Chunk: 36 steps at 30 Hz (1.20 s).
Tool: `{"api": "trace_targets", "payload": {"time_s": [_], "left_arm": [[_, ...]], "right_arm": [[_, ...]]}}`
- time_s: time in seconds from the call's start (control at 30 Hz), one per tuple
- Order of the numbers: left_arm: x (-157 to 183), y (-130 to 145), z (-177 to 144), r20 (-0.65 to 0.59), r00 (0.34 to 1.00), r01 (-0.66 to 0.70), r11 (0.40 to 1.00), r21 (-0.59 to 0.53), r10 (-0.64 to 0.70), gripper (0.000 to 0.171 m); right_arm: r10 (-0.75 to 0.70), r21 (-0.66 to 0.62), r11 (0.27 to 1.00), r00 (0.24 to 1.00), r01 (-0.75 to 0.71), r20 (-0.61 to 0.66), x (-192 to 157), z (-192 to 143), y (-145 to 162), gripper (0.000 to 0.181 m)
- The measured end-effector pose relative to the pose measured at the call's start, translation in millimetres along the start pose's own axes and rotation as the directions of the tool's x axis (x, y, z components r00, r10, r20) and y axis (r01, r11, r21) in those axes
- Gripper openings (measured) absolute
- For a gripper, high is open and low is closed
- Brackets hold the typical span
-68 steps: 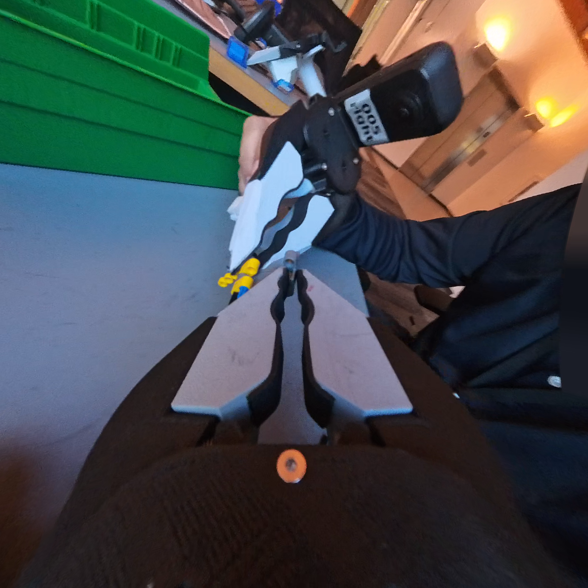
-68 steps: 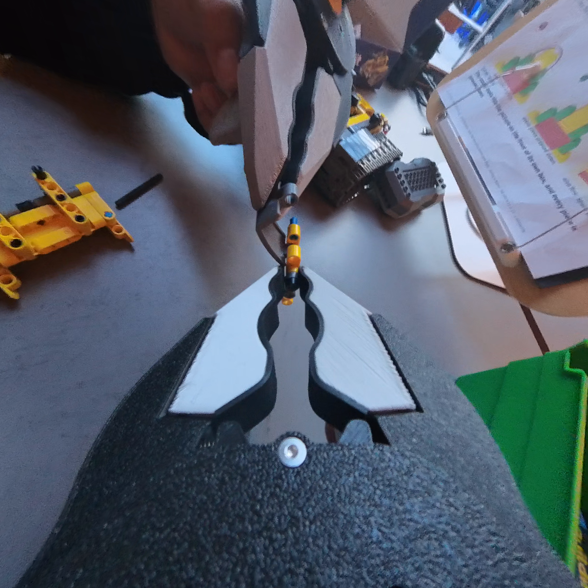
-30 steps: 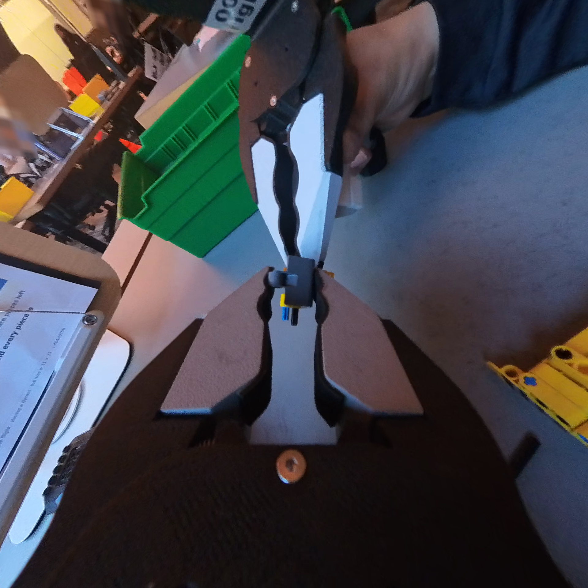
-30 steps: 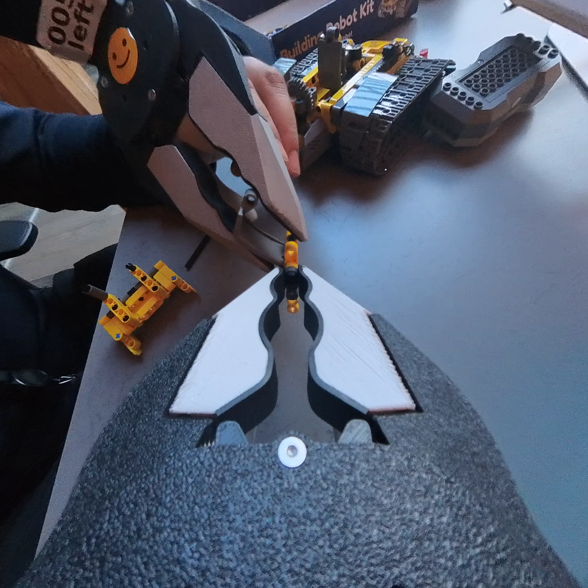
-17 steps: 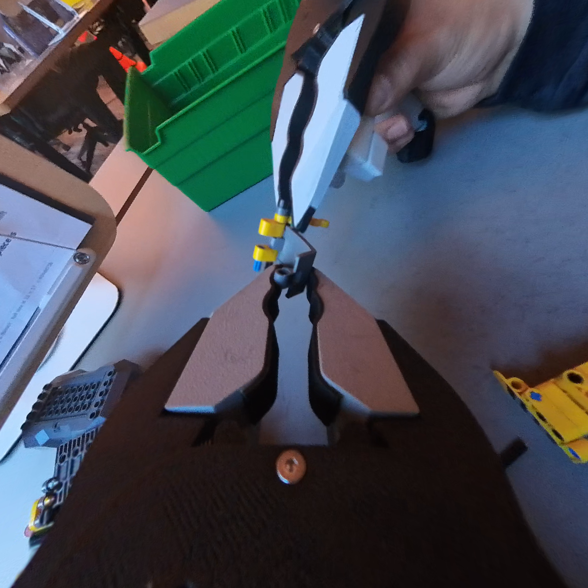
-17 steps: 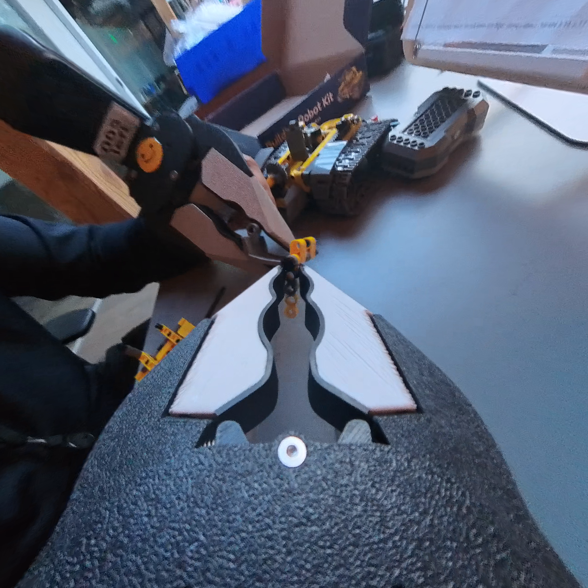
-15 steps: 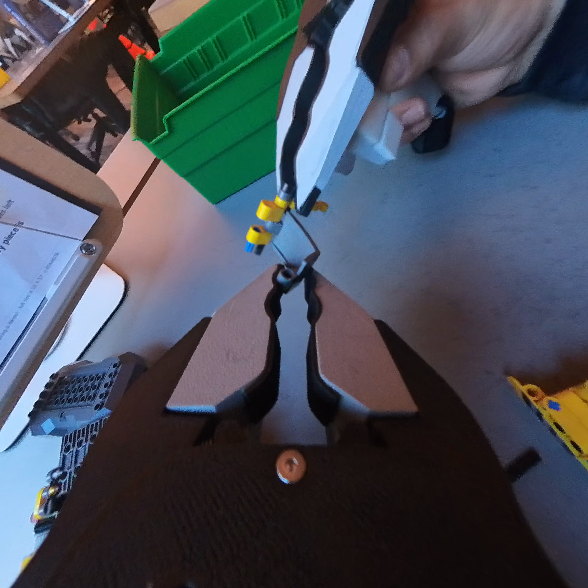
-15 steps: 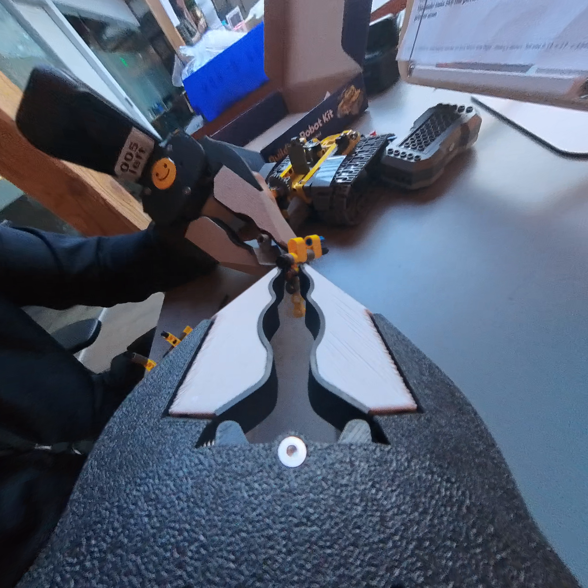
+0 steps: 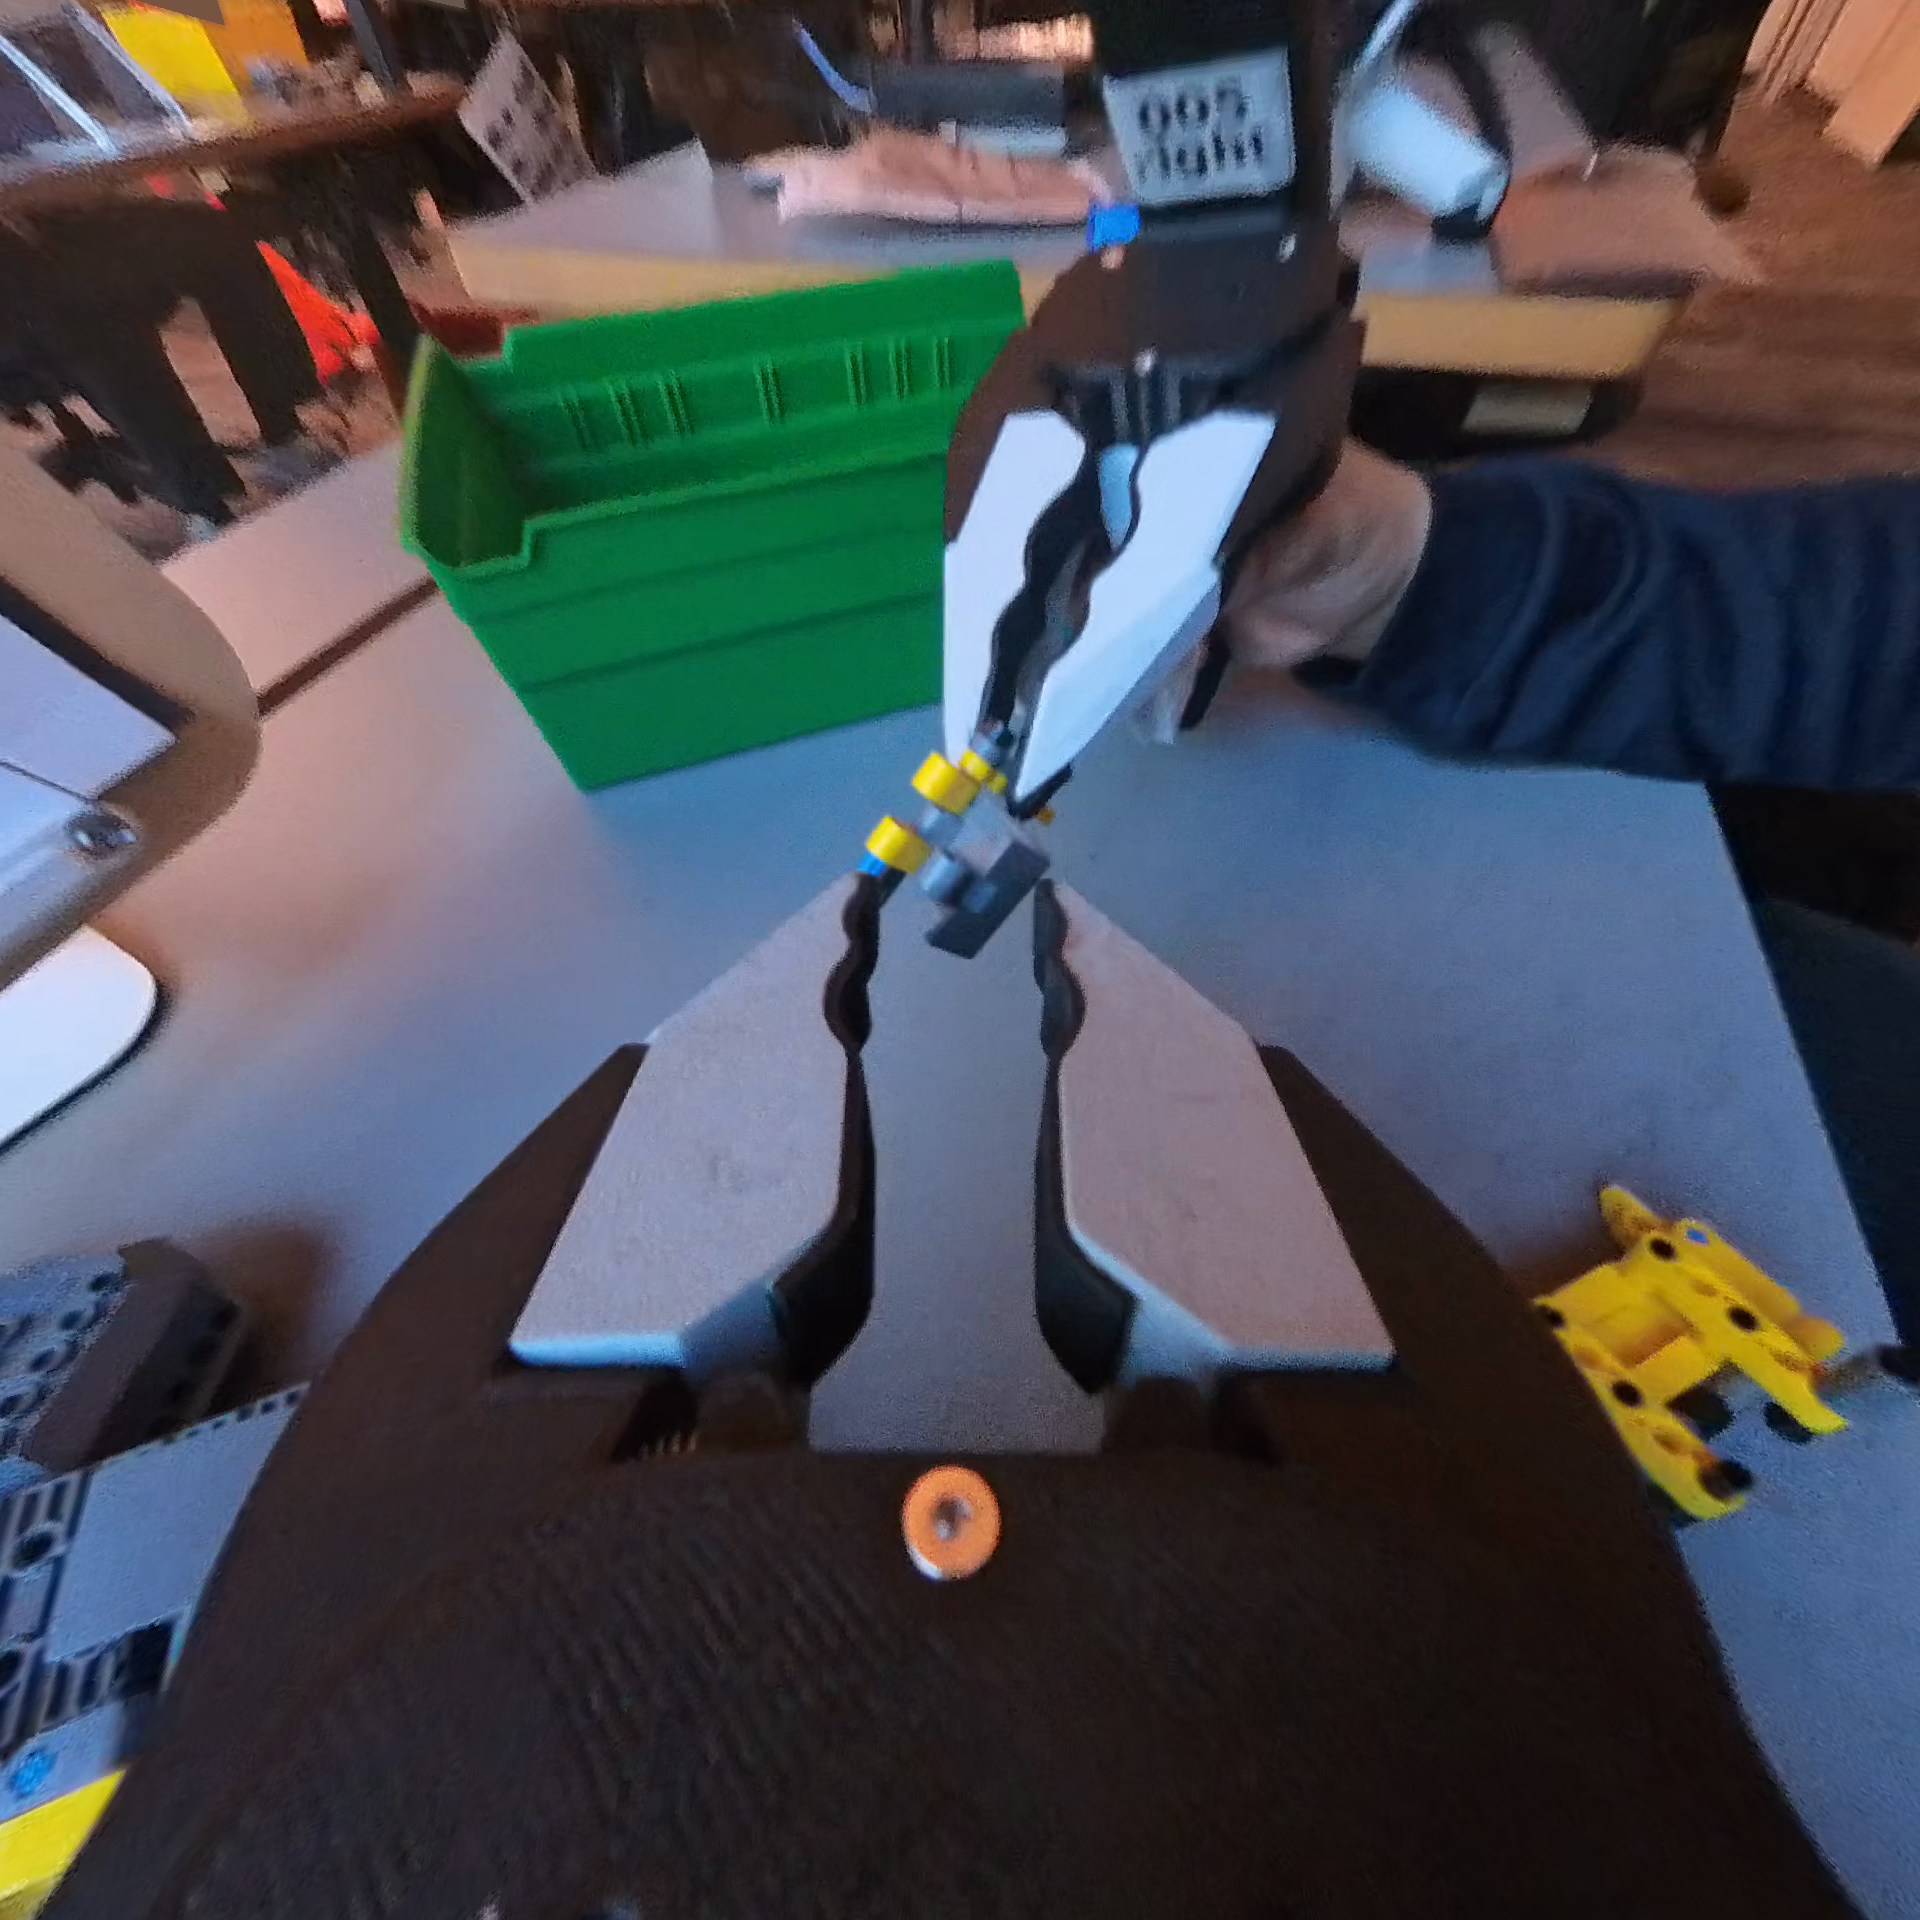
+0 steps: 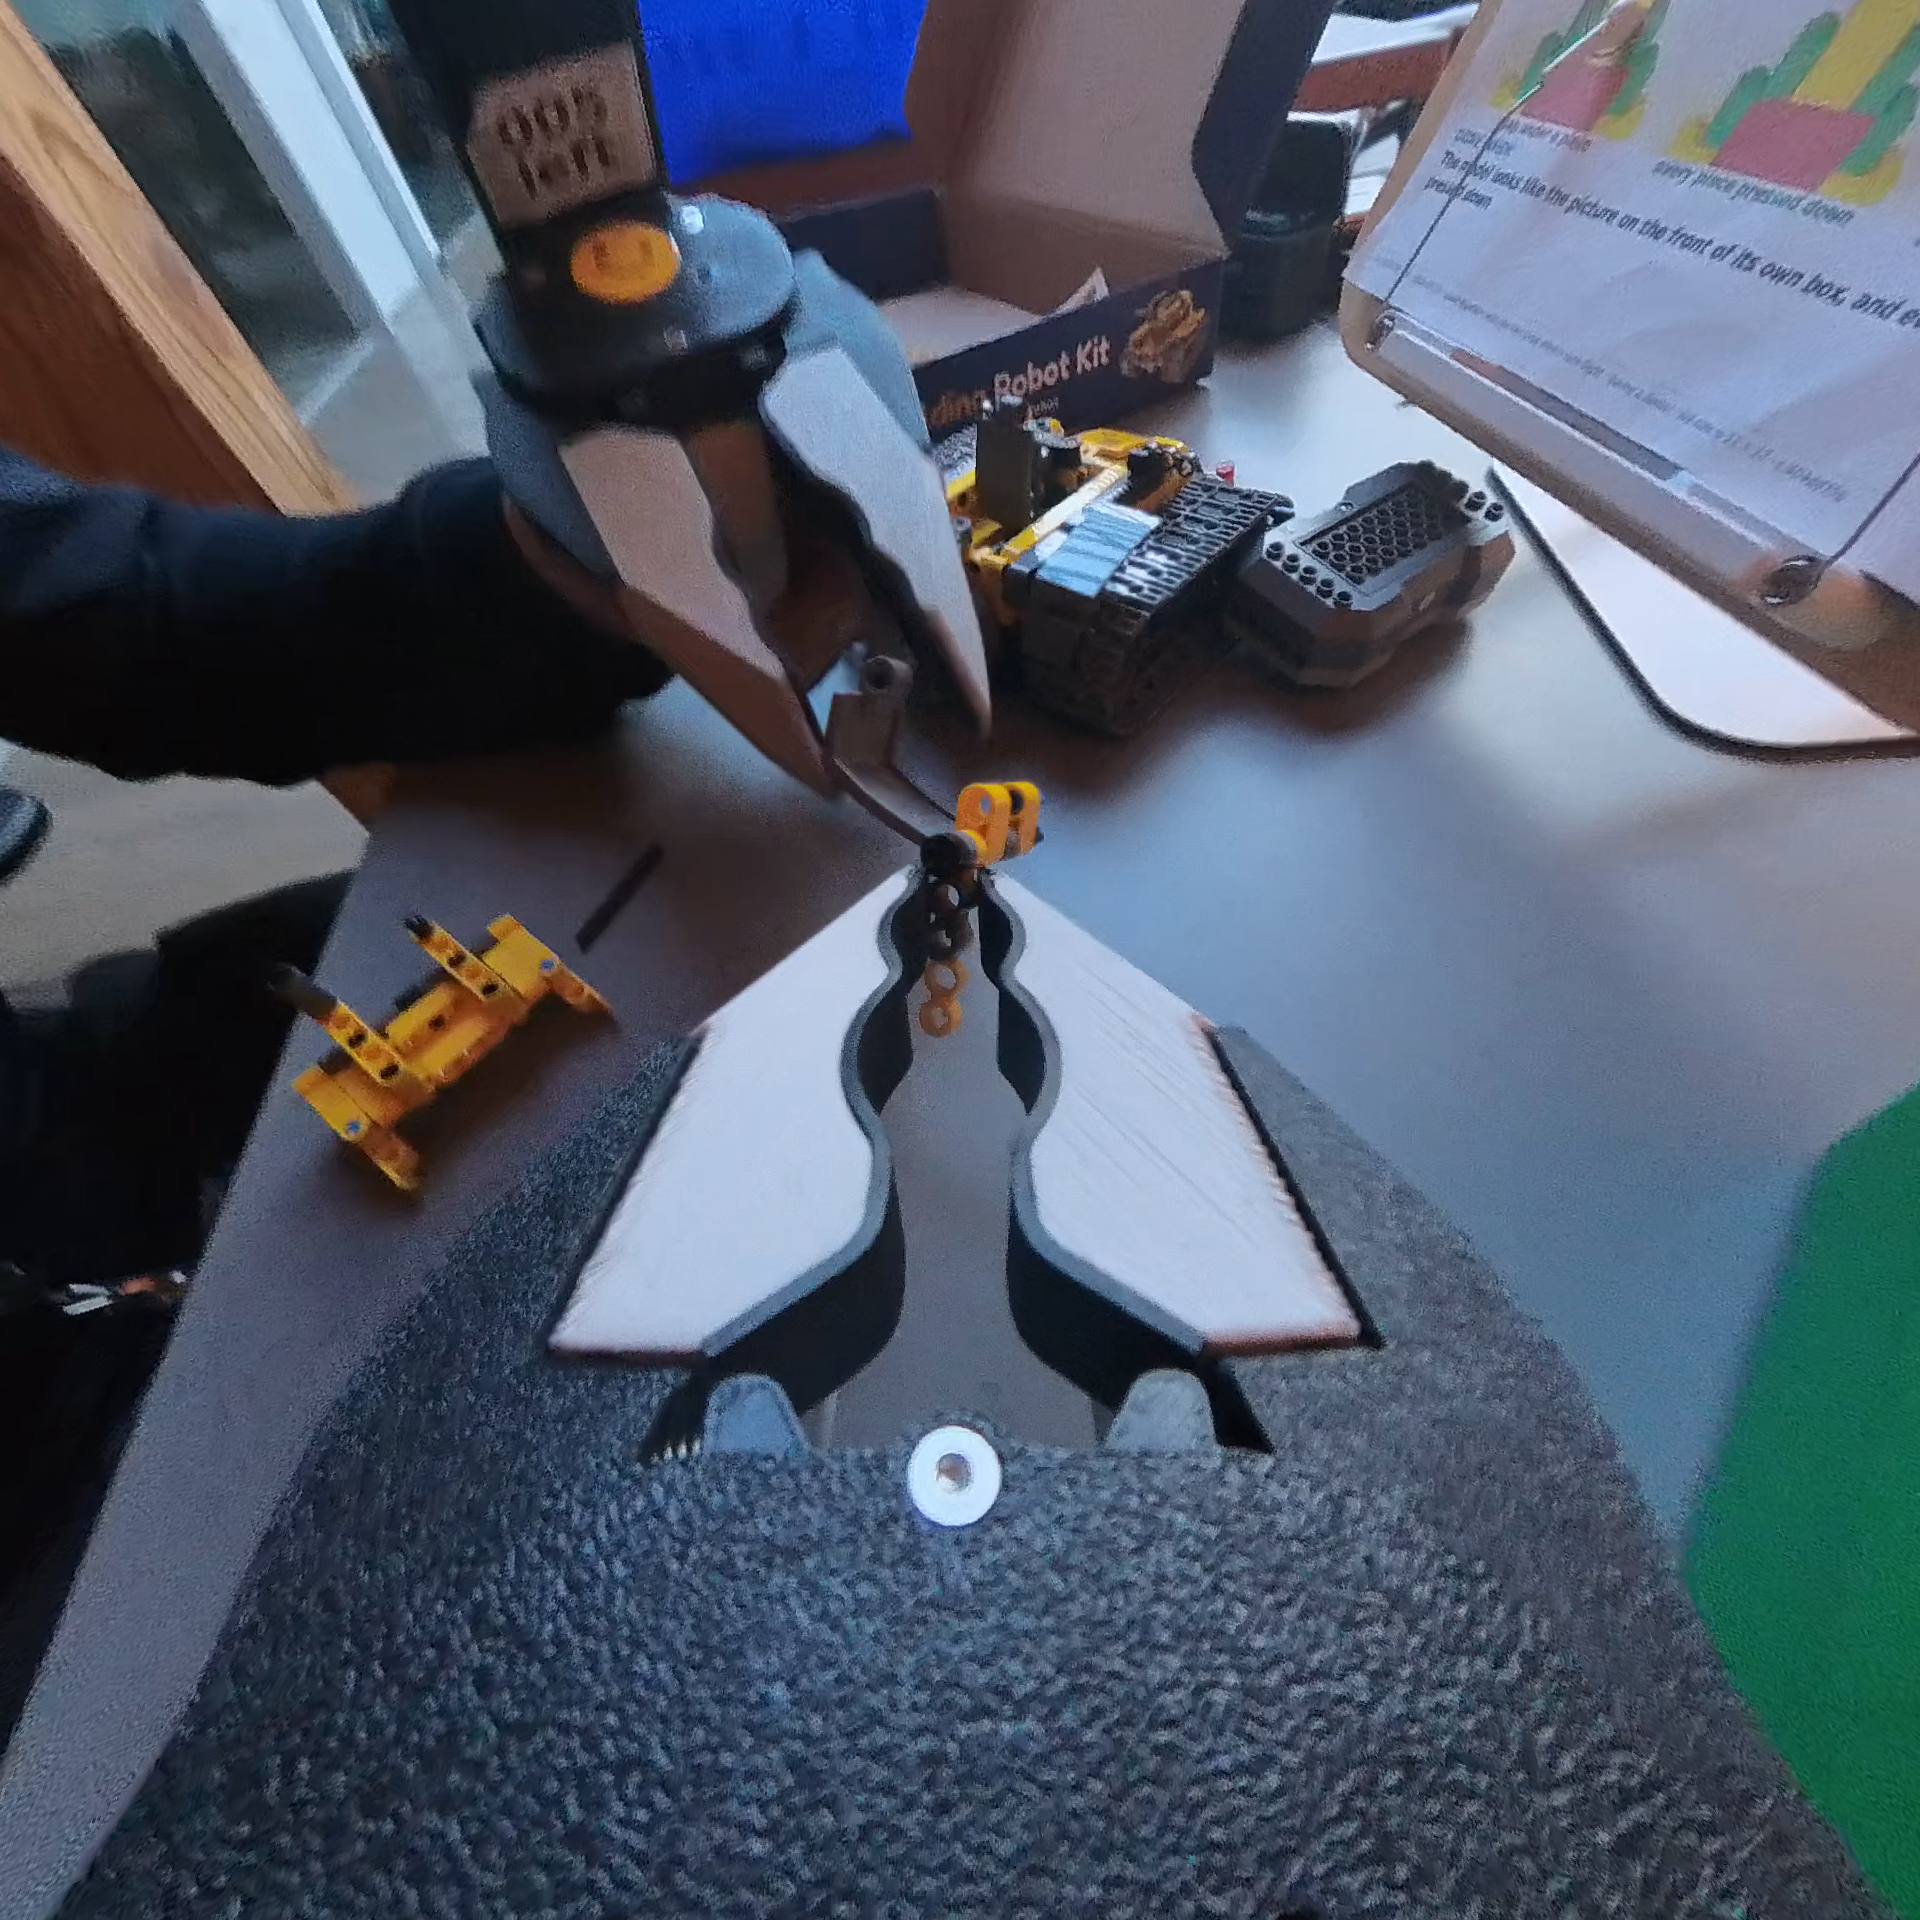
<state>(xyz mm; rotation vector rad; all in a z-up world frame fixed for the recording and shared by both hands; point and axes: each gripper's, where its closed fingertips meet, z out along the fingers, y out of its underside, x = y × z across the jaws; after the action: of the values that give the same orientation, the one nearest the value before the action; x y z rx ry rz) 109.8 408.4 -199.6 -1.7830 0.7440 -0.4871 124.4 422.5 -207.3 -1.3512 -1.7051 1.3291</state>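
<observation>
Yellow and grey plastic is what you have between the two tools. Your right gripper [image 10: 951, 894] is clenched on a small brick assembly [image 9: 961, 842]: a thin perforated beam sits between its fingertips, with yellow connectors and a grey block beyond them, all in the air above the grey table [image 9: 1403, 935]. Holding it by the thin beam seems to leave the grey end free. Your left gripper [image 9: 948, 914] has its fingers released, with a clear gap. The grey block stands between the tips, but I cannot tell if it touches either finger. In the right wrist view a curved dark piece reaches from the left tool toward the assembly; whether they are joined is not clear.

On the table near your left side lies a yellow frame part [image 10: 436, 1029], apart from both grippers, and a short black rod [image 10: 618, 896] beside it. Farther away stands a tracked vehicle model [image 10: 1112, 561], with a grey studded housing [image 10: 1371, 561] just beside it.

For containers, the green bin [image 9: 707, 520] stands behind the right gripper; its inside is not visible. An open cardboard box [image 10: 1039, 301] is behind the vehicle model, and its contents are hidden too. A clear stand holding a printed sheet [image 10: 1662, 260] is at the table edge.
</observation>
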Motion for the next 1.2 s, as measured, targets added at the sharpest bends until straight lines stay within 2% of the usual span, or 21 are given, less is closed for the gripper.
{"api": "trace_targets", "payload": {"time_s": [0.1, 0.23, 0.4, 0.47, 0.57, 0.77, 0.87, 0.93, 1.03, 1.13, 1.2], "left_arm": [[10, -18, -9, -0.034, 0.999, -0.015, 0.997, 0.082, 0.018, 0.029], [10, -27, -16, -0.03, 0.999, -0.019, 0.993, 0.117, 0.022, 0.03], [27, -1, -1, -0.087, 0.989, -0.119, 0.993, -0.014, 0.117, 0.031], [34, 10, 6, -0.12, 0.983, -0.145, 0.988, -0.06, 0.137, 0.026], [43, 10, 9, -0.171, 0.978, -0.128, 0.991, -0.035, 0.121, 0.007], [51, 11, 20, -0.183, 0.977, -0.109, 0.994, -0.01, 0.106, 0.005], [40, 21, 27, -0.097, 0.981, -0.173, 0.982, -0.073, 0.165, 0.005], [31, 17, 24, -0.086, 0.993, -0.09, 0.994, -0.059, 0.085, 0.005], [24, -8, 15, -0.107, 0.989, 0.111, 0.991, 0.073, -0.102, 0.005], [10, -11, 16, -0.035, 0.98, 0.201, 0.975, 0.098, -0.198, 0.007], [3, -14, 15, -0.016, 0.968, 0.249, 0.961, 0.122, -0.249, 0.008]], "right_arm": [[-0.055, -0.013, 0.998, 0.998, 0.055, 0.016, -6, -6, -1, 0.005], [-0.155, -0.017, 0.987, 0.984, 0.157, 0.083, -25, -7, 0, 0.006], [-0.203, 0.0, 0.979, 0.969, 0.205, 0.141, -44, 1, -3, 0.006], [-0.21, -0.025, 0.976, 0.965, 0.216, 0.156, -47, 4, 2, 0.006], [-0.207, -0.061, 0.974, 0.964, 0.219, 0.165, -49, 6, 9, 0.006], [-0.162, -0.034, 0.985, 0.972, 0.17, 0.169, -50, 2, 3, 0.004], [-0.101, -0.044, 0.993, 0.983, 0.109, 0.155, -45, 7, 4, 0.004], [-0.075, -0.013, 0.997, 0.992, 0.077, 0.099, -37, 11, -3, 0.005], [0.055, 0.146, 0.987, 0.993, -0.07, 0.106, -32, 8, -30, 0.004], [0.15, 0.214, 0.963, 0.986, -0.162, 0.071, -20, 10, -37, 0.003], [0.166, 0.242, 0.956, 0.986, -0.163, 0.011, -13, 12, -43, 0.003]]}}
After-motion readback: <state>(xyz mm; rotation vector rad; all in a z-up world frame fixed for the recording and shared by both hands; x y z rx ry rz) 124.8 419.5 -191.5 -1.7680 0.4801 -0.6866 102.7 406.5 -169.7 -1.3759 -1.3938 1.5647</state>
